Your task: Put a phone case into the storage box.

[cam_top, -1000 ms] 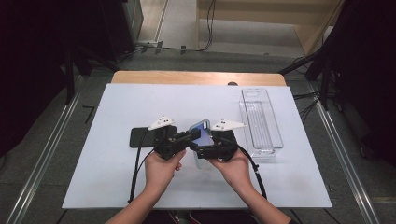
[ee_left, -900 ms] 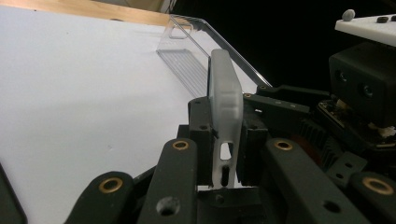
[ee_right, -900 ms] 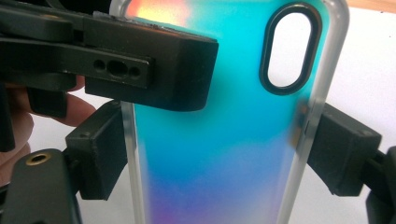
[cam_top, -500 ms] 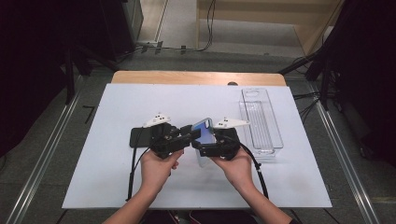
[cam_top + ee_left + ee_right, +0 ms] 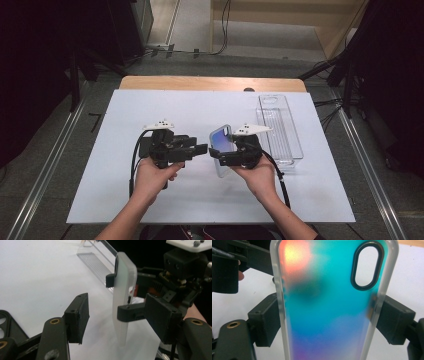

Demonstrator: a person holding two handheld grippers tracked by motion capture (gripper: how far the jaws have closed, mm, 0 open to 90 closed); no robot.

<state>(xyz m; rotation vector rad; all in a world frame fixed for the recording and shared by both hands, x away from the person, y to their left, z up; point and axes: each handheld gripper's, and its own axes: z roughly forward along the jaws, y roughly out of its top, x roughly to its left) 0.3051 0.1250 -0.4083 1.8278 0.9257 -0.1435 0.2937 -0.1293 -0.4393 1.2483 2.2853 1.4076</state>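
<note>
The phone case [image 5: 221, 146] stands upright near the middle of the white table [image 5: 125, 200], clamped across its long edges by the right gripper [image 5: 218, 153] – light, thin, bendy and slick, so best pinched by its frosted rims – while the left gripper [image 5: 202, 148], just left, has been opening, nothing between its jaws.

I grip a translucent iridescent teal-to-purple phone case [image 5: 327, 307] with a black-rimmed oval camera cutout by its long edges in my right gripper [image 5: 231, 156], upright, off the table.
</note>
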